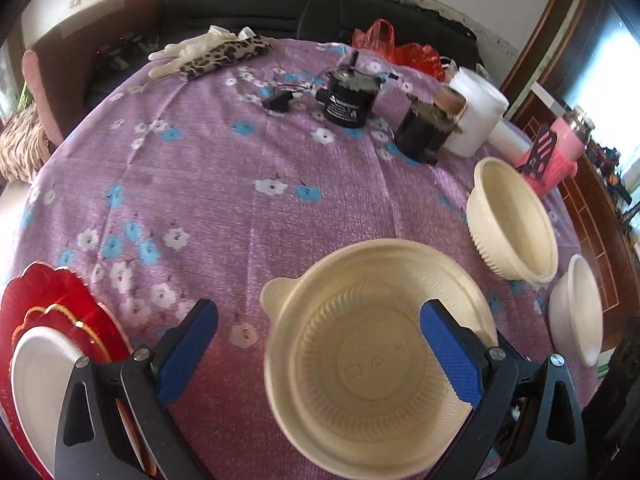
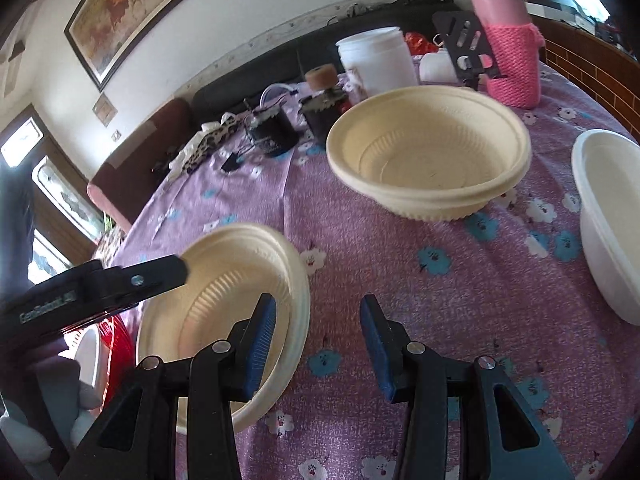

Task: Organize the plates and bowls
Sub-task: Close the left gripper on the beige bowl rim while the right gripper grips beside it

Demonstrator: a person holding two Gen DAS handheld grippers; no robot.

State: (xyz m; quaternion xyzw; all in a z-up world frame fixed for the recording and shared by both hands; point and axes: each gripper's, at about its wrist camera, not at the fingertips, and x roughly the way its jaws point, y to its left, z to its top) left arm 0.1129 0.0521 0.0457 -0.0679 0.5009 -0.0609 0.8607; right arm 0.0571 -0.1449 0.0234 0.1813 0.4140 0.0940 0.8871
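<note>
Purple flowered cloth [image 1: 224,168] covered the worktop, with a dark sofa [image 1: 248,4] behind it and a framed painting [image 2: 132,8] on the wall. Near the left tool [image 1: 320,344], whose blue-padded jaws stood released and wide apart, sat a cream bowl with a tab [image 1: 360,380]; its rim lay between the jaws, the right pad over the bowl's inside, though contact could not be told. At the far left of the left wrist view lay a red scalloped plate [image 1: 60,300] with a white plate [image 1: 36,380] on top. To the right stood a stack of cream bowls [image 1: 512,224], and beyond it, apart, a white bowl [image 1: 580,312]. The right tool [image 2: 318,344] was also released, gripping nothing, over bare cloth just beside the tabbed bowl. Farther back stood a white jar [image 2: 376,60], a pink knitted flask [image 2: 512,40] and two black motors [image 1: 348,100].
</note>
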